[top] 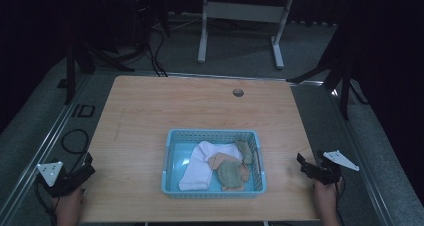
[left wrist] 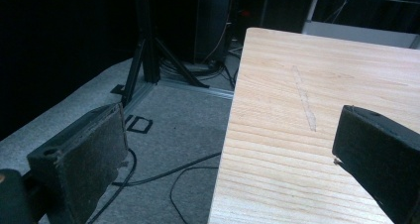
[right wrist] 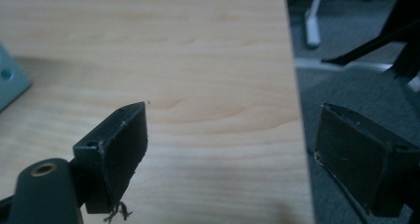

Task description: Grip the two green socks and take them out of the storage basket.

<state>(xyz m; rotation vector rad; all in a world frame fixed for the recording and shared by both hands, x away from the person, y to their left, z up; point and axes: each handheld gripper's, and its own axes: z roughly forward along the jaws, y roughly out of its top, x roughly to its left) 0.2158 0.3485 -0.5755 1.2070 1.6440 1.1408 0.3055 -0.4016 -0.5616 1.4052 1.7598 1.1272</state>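
Left gripper: the left gripper (top: pixel 86 167) sits at about 8 o'clock of the table (top: pixel 150 116), at its near left corner, held in the person's left hand (top: pixel 68 206). Its jaws stand wide apart with nothing between them; in the left gripper view (left wrist: pixel 225 149) one jaw hangs over the grey floor (left wrist: pixel 168 135) and the other over the wood, the table edge running between them.

Left floor: black cables (left wrist: pixel 163 177) loop on the carpet beside the table edge, and a black stand leg (left wrist: pixel 143 60) rises further off.

Basket: a light blue plastic basket (top: pixel 172 136) rests on the table toward 6 o'clock, near the front edge, between the two grippers and well apart from both.

Basket contents: a white sock (top: pixel 200 168) lies on the left side of the basket; to its right lie green and orange-tan socks (top: pixel 231 173), overlapping one another and touching the white one.

Table hole: a small round hole (top: pixel 238 92) sits at about 12 o'clock, near the far edge.

Right gripper: the right gripper (top: pixel 306 165) is at about 4 o'clock, at the table's right edge, held in the right hand (top: pixel 325 196). Its jaws are spread open and empty; in the right gripper view (right wrist: pixel 230 149) one jaw is over the wood, the other over the floor, and a corner of the basket (right wrist: pixel 10 80) shows at 9 o'clock.
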